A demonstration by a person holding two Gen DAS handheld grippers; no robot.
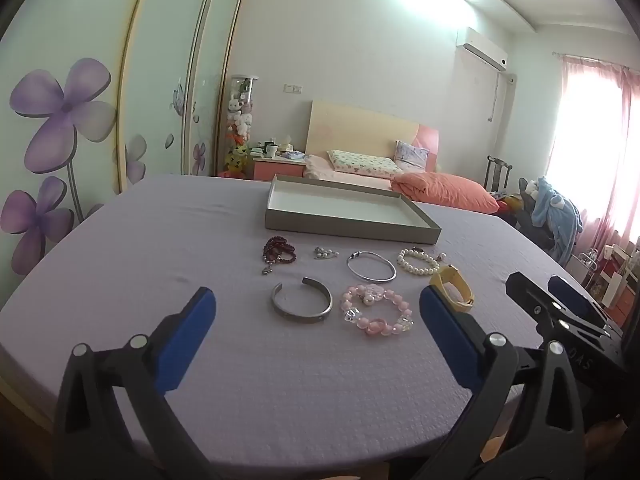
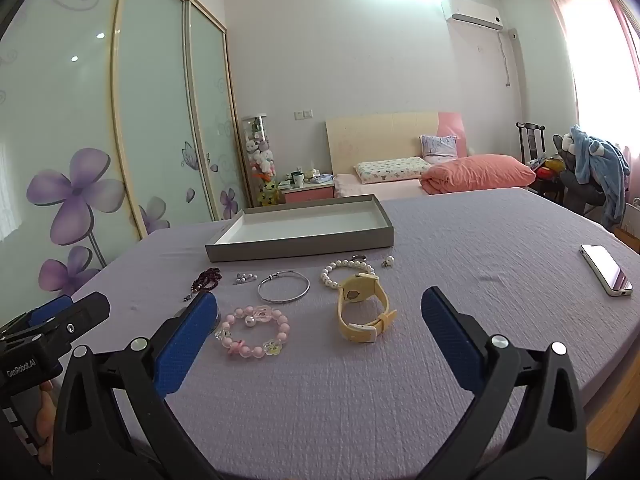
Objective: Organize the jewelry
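Both tools are spread wide and carry nothing: left tool [image 1: 318, 312] hangs over the metal cuff [image 1: 302, 299] and the pink bead bracelet [image 1: 376, 311]; right tool [image 2: 319, 312] frames the yellow watch [image 2: 362, 308].

Nothing is in the tray [image 1: 276, 222] yet, so I'd call this the first pick. My take on doing it well:
- Go for whatever sits nearest your own tool. Cuff for the left, watch for the right.
- Come down steeper on the flat pieces. The thin silver bangle [image 1: 371, 271] lies flush on the tabletop [image 1: 160, 240], so pinch across its rim, not over it.
- The pearl bracelet [image 2: 346, 272] touches the watch. Lift the watch straight up or you'll probably drag the pearls along.
- The dark red beads [image 1: 279, 253] and small silver bits [image 1: 325, 253] are loose and will likely slip. Close slowly.

View differences:
- Right wrist view shows a phone [image 2: 606, 270] far out on the cloth, plus a ring [image 2: 359, 257] and an earring [image 2: 387, 261] behind the pearls. Left view doesn't show the phone.
- Left wrist view shows the cuff whole. In the right view your tool finger almost hides it.
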